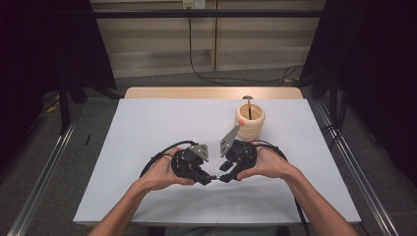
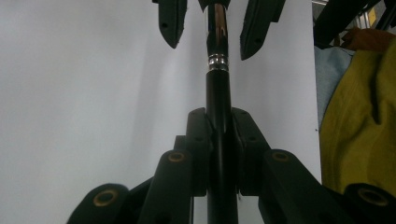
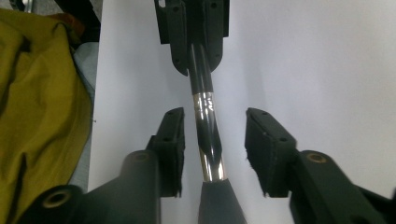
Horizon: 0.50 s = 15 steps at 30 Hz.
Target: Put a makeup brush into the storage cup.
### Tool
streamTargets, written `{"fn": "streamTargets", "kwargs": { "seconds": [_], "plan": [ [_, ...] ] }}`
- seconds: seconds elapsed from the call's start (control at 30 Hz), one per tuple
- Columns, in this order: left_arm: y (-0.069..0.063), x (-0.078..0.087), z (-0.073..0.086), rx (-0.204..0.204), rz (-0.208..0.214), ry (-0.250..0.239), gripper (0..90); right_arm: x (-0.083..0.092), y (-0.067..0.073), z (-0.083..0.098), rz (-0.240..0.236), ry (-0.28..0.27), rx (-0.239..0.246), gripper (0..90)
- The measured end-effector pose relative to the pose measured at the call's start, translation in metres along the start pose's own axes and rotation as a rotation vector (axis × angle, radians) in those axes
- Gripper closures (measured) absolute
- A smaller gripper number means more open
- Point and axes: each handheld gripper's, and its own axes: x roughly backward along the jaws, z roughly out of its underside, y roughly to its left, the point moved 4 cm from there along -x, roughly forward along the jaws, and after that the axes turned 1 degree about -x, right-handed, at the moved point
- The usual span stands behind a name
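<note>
Pen (image 1: pixel 215 176) is bridging the two claws low over the white desk (image 1: pixel 147 123) in the high view, near a ringed wooden holder (image 1: pixel 249 120). Left gripper view: the left claw (image 2: pixel 219 121) is clamping the pen's black barrel (image 2: pixel 218 140). Right gripper view: the right claw (image 3: pixel 215 135) is standing apart around the pen's glossy end (image 3: pixel 206 135), pads not touching.

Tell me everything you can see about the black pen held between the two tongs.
The slim glossy black pen with a silver ring lies level just above the white table, spanning the gap between both tongs. Its plain black barrel is clamped in the left tongs. Its shinier end, past the metal band, runs between the open pads of the right tongs, which stand clear of it on both sides.
</note>
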Motion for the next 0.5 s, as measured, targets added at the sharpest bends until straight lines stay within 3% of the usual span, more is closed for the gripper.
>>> {"fn": "streamTargets", "kwargs": {
  "seconds": [0.5],
  "plan": [
    [0.001, 0.0043, 0.0008, 0.01, -0.003, -0.025, 79.4, 0.0037, -0.0012, -0.0007, 0.016, -0.081, -0.026, 24.3]
  ]
}}
